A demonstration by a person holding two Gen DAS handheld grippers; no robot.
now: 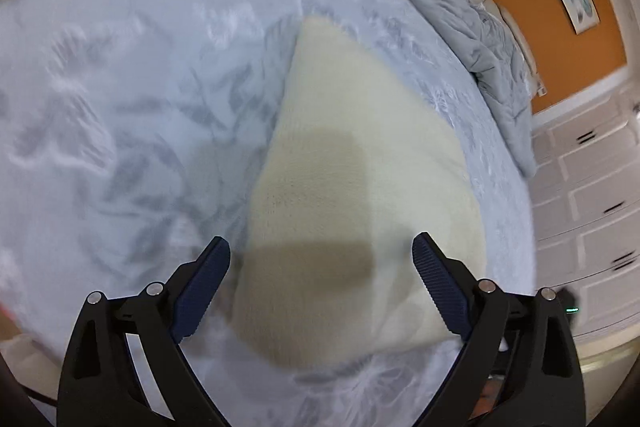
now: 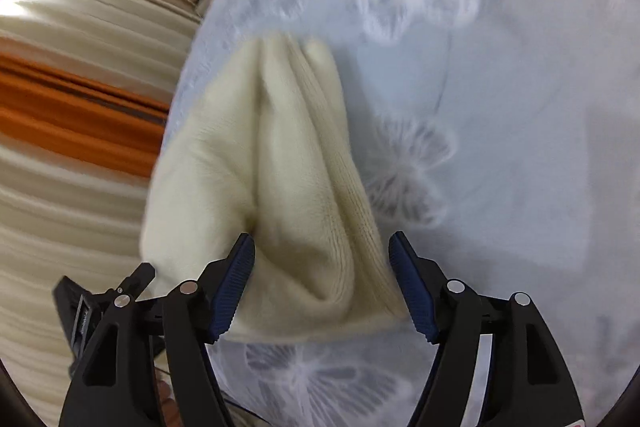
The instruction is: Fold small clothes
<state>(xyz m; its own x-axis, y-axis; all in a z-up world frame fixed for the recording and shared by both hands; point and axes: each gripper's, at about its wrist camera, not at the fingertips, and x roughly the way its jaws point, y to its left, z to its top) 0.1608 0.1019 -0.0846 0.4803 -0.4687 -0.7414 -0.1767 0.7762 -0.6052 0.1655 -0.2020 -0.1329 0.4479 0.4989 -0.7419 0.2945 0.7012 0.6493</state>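
A cream knitted garment (image 1: pixel 352 163) lies folded on a pale blue bedspread with a grey leaf print (image 1: pixel 140 87). My left gripper (image 1: pixel 321 251) is open just above the garment's near end, its fingers either side of it. In the right wrist view the same garment (image 2: pixel 280 179) lies bunched with ridges running away from me. My right gripper (image 2: pixel 322 247) is open, its fingers astride the garment's near ribbed edge, gripping nothing.
A grey crumpled quilt (image 1: pixel 472 39) lies along the bed's far right edge. White drawers (image 1: pixel 592 203) stand to the right, under an orange wall. In the right wrist view, cream and orange curtains (image 2: pixel 80 115) hang left of the bed.
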